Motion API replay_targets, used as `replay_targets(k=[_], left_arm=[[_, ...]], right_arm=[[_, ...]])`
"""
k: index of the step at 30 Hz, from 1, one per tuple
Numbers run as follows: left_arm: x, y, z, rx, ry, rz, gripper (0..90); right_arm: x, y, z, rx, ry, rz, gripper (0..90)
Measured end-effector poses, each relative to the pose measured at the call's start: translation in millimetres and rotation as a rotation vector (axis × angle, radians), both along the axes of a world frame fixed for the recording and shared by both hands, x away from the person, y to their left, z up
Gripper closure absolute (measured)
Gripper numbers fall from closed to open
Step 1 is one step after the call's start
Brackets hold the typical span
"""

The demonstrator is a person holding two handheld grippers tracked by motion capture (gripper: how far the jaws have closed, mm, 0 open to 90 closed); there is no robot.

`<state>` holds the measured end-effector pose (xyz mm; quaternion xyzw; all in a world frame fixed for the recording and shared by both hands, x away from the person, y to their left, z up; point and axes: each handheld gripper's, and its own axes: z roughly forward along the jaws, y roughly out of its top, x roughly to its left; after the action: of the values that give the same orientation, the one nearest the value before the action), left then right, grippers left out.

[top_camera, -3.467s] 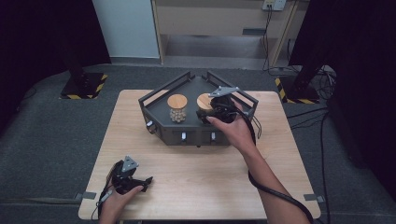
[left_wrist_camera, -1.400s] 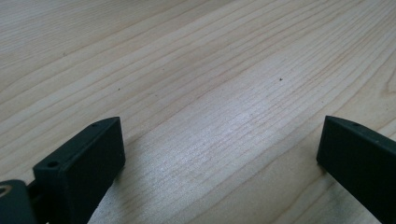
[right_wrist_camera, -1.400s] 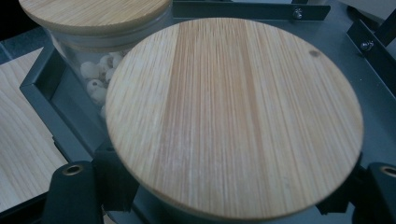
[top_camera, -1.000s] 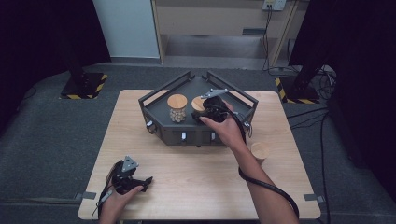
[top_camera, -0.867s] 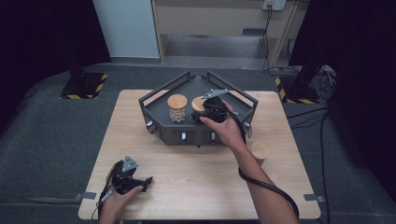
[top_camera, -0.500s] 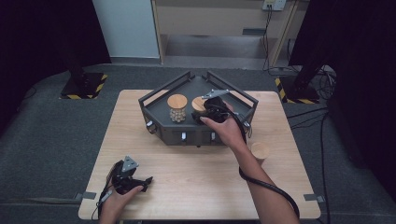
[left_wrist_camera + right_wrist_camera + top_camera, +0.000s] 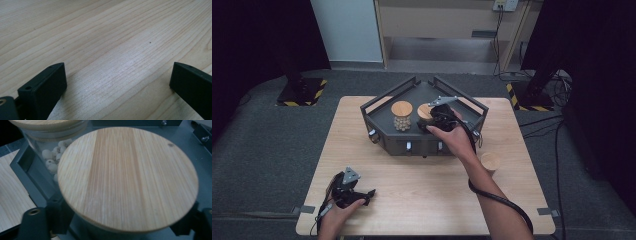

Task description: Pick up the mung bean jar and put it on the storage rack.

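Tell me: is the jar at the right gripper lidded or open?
Lidded: a round wooden lid covers the jar, standing upright in the dark tray.

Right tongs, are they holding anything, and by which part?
The right tongs straddle the jar's wooden lid at its rim, jaws just opening; whether they grip it cannot be told.

Handheld grippers: the left gripper (image 7: 368, 192) and right gripper (image 7: 435, 120) have black bodies, each topped by a grey three-cornered plate. Blocky matt black jaws carry small screw holes. A black cable trails along each bare, sleeveless forearm.
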<state>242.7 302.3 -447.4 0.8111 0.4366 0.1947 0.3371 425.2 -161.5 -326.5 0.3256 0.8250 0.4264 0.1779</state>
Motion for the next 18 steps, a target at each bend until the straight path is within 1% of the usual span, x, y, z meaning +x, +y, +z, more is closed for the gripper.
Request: replay_targets(k=[1, 2, 3, 4, 6, 11, 15, 16, 18], left_arm=[[0.0, 0.0, 0.0, 0.0, 0.0, 0.0, 0.0], [0.0, 0.0, 0.0, 0.0, 0.0, 0.0, 0.0], [0.0, 0.0, 0.0, 0.0, 0.0, 0.0, 0.0], [0.0, 0.0, 0.0, 0.0, 0.0, 0.0, 0.0], [-0.1, -0.1, 0.0, 0.0, 0.0, 0.0, 0.0], [-0.1, -0.1, 0.0, 0.0, 0.0, 0.0, 0.0], [-0.1, -0.1, 0.0, 0.0, 0.0, 0.0, 0.0], [-0.1, -0.2, 0.1, 0.001, 0.0, 0.001, 0.0], [-0.1, -0.1, 0.0, 0.001, 0.0, 0.0, 0.0]], right_arm=[[0.0, 0.0, 0.0, 0.0, 0.0, 0.0, 18.7], [-0.1, 0.5, 0.6, -0.004, 0.004, 0.003, 15.9], [-1.4, 2.4, 1.9, -0.022, -0.002, 0.006, 11.8], [-3.5, 3.1, 2.6, -0.03, -0.012, 0.006, 10.5], [-5.7, 2.2, 3.9, -0.028, -0.015, 0.002, 8.0], [-9.9, -1.6, 6.8, -0.033, -0.025, 0.006, 5.1], [-13.8, -4.7, 9.5, -0.026, -0.029, 0.01, 4.6], [-17.9, -5.9, 11.9, -0.03, -0.038, 0.013, 4.6], [-21.5, -8.4, 14.1, -0.024, -0.038, 0.015, 4.3]])
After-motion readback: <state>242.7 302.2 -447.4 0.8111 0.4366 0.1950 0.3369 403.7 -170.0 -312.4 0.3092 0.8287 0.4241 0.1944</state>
